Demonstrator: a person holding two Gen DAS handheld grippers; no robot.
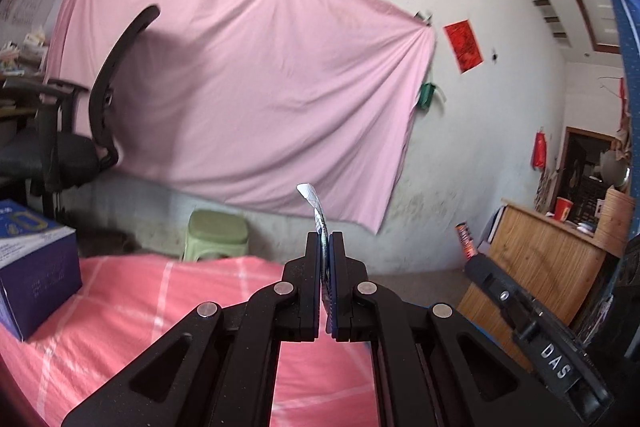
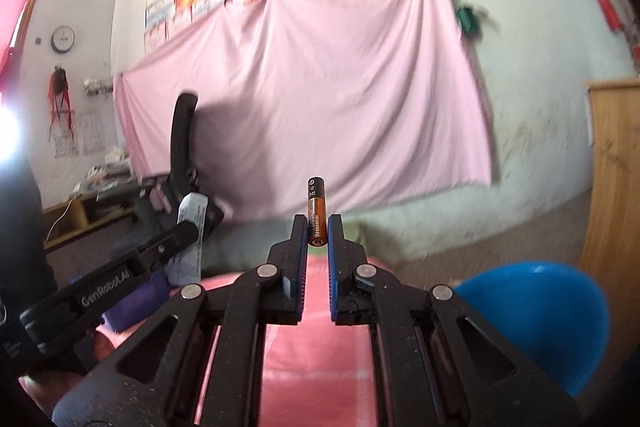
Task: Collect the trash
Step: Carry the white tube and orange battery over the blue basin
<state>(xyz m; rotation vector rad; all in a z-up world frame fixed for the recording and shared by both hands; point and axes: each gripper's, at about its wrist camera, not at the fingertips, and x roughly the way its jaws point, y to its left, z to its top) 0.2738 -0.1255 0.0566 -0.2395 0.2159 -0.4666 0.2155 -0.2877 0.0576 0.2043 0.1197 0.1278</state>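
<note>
My left gripper (image 1: 325, 239) is shut on a thin silvery wrapper (image 1: 314, 205) whose top edge curls up above the fingertips. The same gripper (image 2: 188, 231) and wrapper (image 2: 191, 239) show at the left of the right wrist view. My right gripper (image 2: 318, 225) is shut on a black and orange battery (image 2: 315, 209), held upright between the blue pads. Both grippers are raised above the pink tablecloth (image 1: 160, 307). A blue bowl (image 2: 540, 323) sits low at the right of the right gripper.
A dark blue box (image 1: 36, 267) stands on the cloth at the left. A black office chair (image 1: 80, 131) and a green stool (image 1: 218, 231) stand beyond the table. A wooden cabinet (image 1: 540, 267) is at the right. A pink sheet (image 1: 248, 87) covers the wall.
</note>
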